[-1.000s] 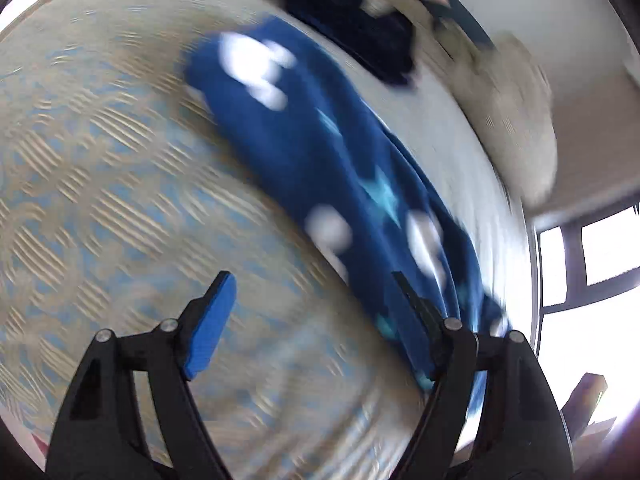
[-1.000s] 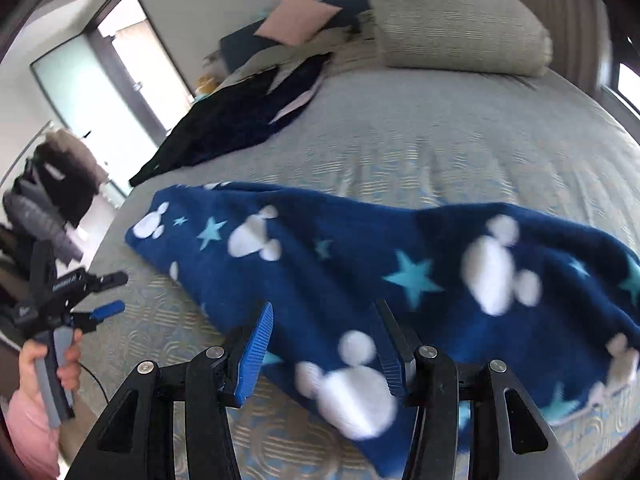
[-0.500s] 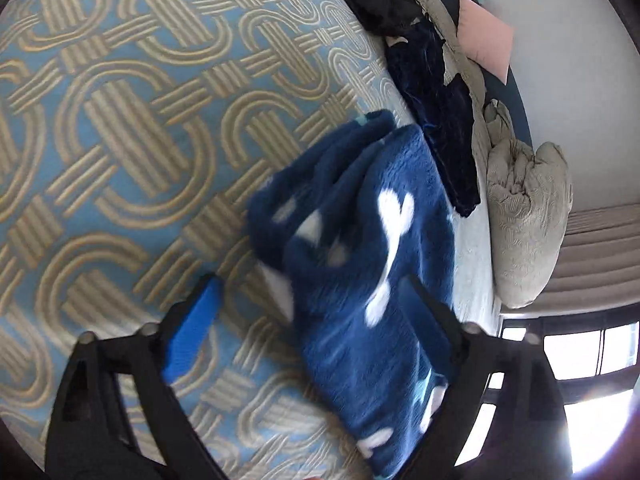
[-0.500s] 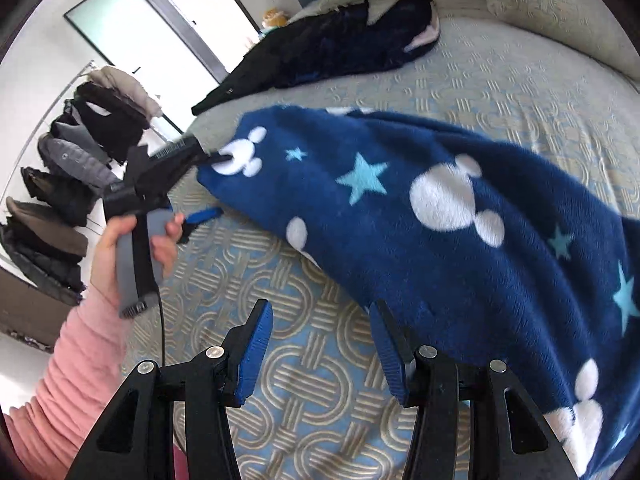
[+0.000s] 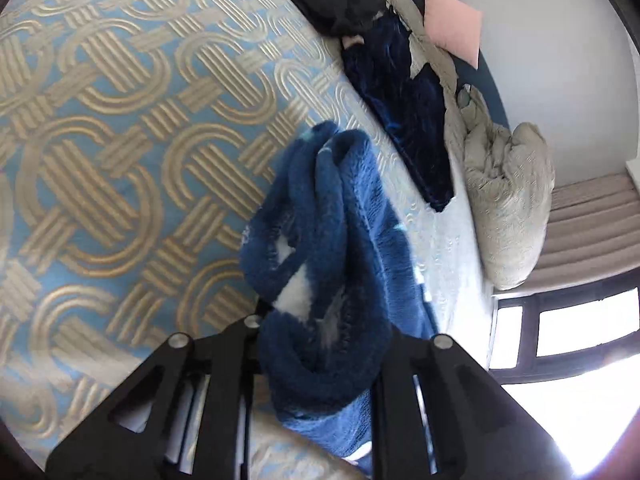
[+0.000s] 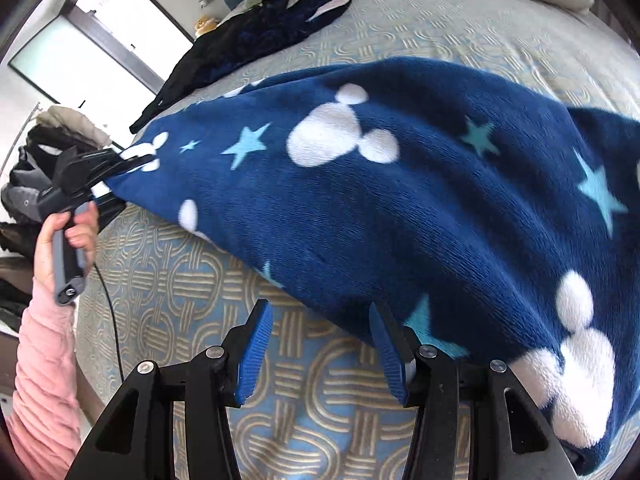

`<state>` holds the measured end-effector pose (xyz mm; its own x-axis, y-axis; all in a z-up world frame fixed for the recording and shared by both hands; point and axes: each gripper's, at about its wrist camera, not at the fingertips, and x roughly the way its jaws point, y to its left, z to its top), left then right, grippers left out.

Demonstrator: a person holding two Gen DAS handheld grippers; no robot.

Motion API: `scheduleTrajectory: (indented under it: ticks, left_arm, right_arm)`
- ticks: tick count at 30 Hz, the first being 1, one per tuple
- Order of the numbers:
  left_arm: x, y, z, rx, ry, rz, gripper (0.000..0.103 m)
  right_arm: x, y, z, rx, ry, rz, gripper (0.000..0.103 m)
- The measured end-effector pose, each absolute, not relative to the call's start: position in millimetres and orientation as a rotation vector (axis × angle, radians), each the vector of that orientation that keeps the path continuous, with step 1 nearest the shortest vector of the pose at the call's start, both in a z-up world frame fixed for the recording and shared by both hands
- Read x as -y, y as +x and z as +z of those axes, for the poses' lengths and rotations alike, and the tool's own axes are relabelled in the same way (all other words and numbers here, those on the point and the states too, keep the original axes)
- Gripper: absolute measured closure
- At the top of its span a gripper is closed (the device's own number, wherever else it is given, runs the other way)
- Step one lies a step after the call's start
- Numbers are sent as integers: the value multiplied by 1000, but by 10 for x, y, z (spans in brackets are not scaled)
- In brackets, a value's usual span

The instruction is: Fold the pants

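Fleece pants [image 6: 420, 200], navy with white shapes and stars, spread across the patterned bed [image 6: 320, 432].
Left gripper [image 5: 324, 344] closing, fingers clamped on a bunched end of the pants at the bed's edge, gripped in a hand [image 6: 68, 236] with a pink sleeve [image 6: 44, 368]. Right gripper [image 6: 324, 352] hovering over the near hem, fingers [image 6: 256, 356] apart, nothing between them. Dark clothes [image 6: 256, 36] heaped beyond the pants.

Left gripper [image 6: 120, 168] at nine o'clock, jaws closing on fabric, right gripper [image 6: 324, 348] parted, empty, pink sleeve [image 6: 44, 364].
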<state>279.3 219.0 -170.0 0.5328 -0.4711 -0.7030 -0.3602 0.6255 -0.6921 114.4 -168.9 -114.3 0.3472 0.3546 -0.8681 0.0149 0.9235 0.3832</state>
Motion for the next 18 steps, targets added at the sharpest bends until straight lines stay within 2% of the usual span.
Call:
scheduleTrajectory:
  ticks: [11,14,18]
  left_arm:
    - [-2299,1586,-635,-911,-822,-94,88]
    - [-2369,1304,-650,-921,-803,-60,88]
    - [-2537,1019,-1144,-980,-857,27,87]
  right_arm:
    - [2033,838,-815,-1117,386,245,52]
    - [2183,823,-746,-1092,400,222,52]
    - [2434,889,-738,-1069,431,138,52]
